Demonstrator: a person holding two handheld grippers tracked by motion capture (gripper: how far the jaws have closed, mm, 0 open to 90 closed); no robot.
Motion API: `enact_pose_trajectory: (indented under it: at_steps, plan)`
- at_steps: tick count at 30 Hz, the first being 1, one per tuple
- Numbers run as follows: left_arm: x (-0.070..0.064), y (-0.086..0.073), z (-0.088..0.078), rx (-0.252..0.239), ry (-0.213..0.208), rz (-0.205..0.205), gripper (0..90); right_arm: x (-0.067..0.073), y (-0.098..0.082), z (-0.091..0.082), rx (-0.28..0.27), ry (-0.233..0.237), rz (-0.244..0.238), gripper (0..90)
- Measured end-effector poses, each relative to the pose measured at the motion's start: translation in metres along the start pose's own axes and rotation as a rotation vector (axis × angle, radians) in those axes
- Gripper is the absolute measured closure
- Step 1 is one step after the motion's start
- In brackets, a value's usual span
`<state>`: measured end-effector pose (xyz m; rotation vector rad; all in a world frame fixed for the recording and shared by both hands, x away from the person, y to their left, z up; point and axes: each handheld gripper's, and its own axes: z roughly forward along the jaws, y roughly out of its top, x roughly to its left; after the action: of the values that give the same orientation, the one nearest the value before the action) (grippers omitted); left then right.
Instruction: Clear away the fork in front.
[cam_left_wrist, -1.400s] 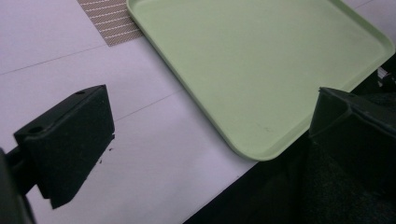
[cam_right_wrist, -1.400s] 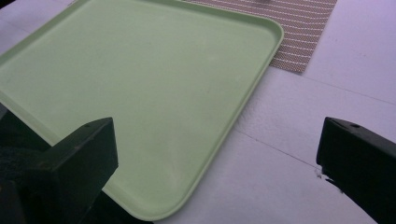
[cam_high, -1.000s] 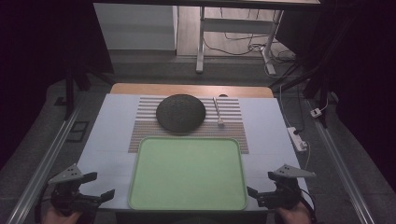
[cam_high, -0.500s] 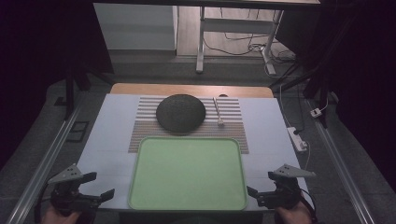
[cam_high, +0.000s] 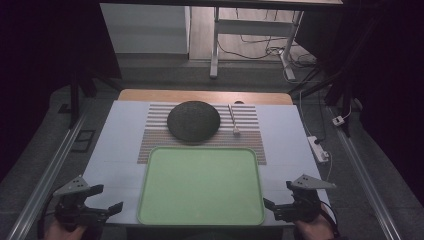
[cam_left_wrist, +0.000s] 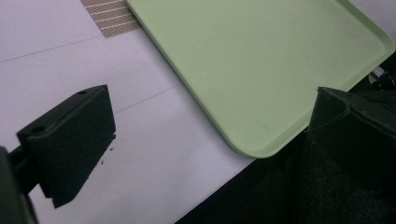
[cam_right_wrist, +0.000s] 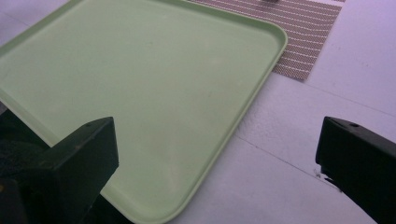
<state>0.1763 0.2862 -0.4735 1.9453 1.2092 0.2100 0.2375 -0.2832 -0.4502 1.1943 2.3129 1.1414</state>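
Two grippers sit low at the near edge of the surface (cam_high: 120, 135), one at each near corner of the green tray (cam_high: 200, 185). In the high view the left gripper (cam_high: 102, 200) is just off the tray's near left corner and the right gripper (cam_high: 275, 197) just off its near right corner; neither touches the tray, and a hand shows under each at the bottom of the picture.

Both sets of fingers stand wide apart and hold nothing. In the left gripper view one finger (cam_left_wrist: 70, 140) hangs over the bare white surface while the other is at the right, off the near edge, with the tray's rounded near corner (cam_left_wrist: 252, 144) between them. In the right gripper view the left-hand finger (cam_right_wrist: 79, 163) overlaps the tray's near rim and the other finger (cam_right_wrist: 359, 158) is over white surface to the right of the tray.

The tray lies flat, centred near the person, its far edge overlapping a brown striped mat (cam_high: 150, 137). On that mat, farther off, rests a dark round dome-shaped object (cam_high: 193, 120), just beyond the tray's far rim. To its right lies a slim pale utensil (cam_high: 233, 120), pointing near to far; what it is exactly is too small to tell.
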Motion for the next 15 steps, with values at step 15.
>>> enact_pose_trajectory:
  at_steps: [15]
  plan:
    - [0.001,0.000,0.001,0.005,0.000,-0.016,1.7,0.001,0.011,0.011,-0.024,0.026,-0.023,0.0]
